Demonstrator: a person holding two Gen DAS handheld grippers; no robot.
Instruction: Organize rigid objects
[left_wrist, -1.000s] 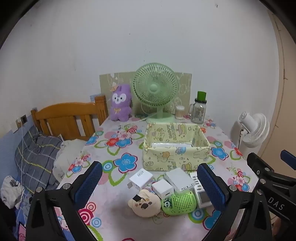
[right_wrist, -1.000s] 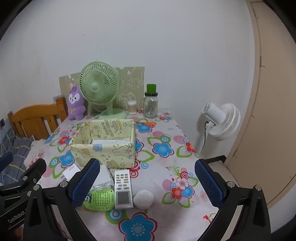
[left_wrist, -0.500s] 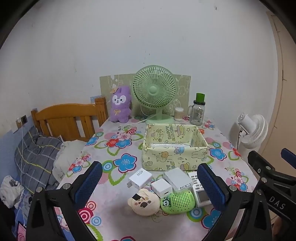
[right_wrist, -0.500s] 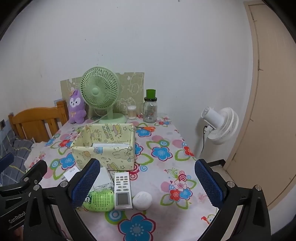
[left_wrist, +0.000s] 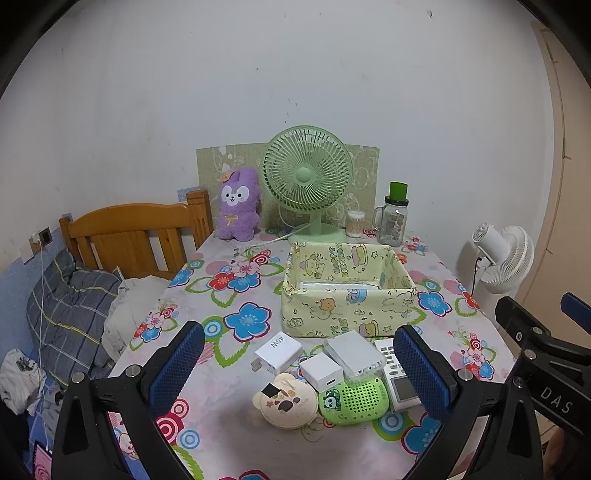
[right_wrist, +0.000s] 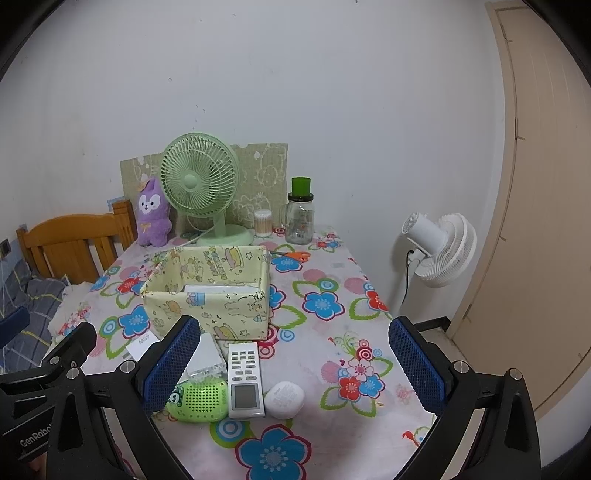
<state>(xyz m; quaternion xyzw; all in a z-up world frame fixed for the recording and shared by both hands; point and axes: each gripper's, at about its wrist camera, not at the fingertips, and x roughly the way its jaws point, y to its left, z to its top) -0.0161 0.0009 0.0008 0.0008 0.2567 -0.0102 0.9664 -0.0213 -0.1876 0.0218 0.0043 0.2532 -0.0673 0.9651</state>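
A yellow cartoon-print fabric box (left_wrist: 347, 302) (right_wrist: 210, 306) stands mid-table with something white lying inside. In front of it lie a white charger (left_wrist: 277, 350), a small white cube adapter (left_wrist: 320, 371), a white rectangular box (left_wrist: 352, 352), a white remote (right_wrist: 243, 380), a green speaker (left_wrist: 352, 400) (right_wrist: 197, 398), a round cream compact (left_wrist: 285, 400) and a white oval case (right_wrist: 285, 399). My left gripper (left_wrist: 297, 369) hovers open above this cluster, holding nothing. My right gripper (right_wrist: 293, 363) is open and holds nothing, over the remote and oval case.
At the table's far edge stand a green desk fan (left_wrist: 308, 177), a purple plush (left_wrist: 238, 210), a jar with a green lid (left_wrist: 395, 218) and a cotton-swab tub (left_wrist: 355, 223). A wooden bed frame (left_wrist: 129, 236) is left, a white floor fan (right_wrist: 439, 247) and door right.
Both grippers have drawn back and risen a little, so the box and the cluster look smaller and farther. Nothing on the table moved.
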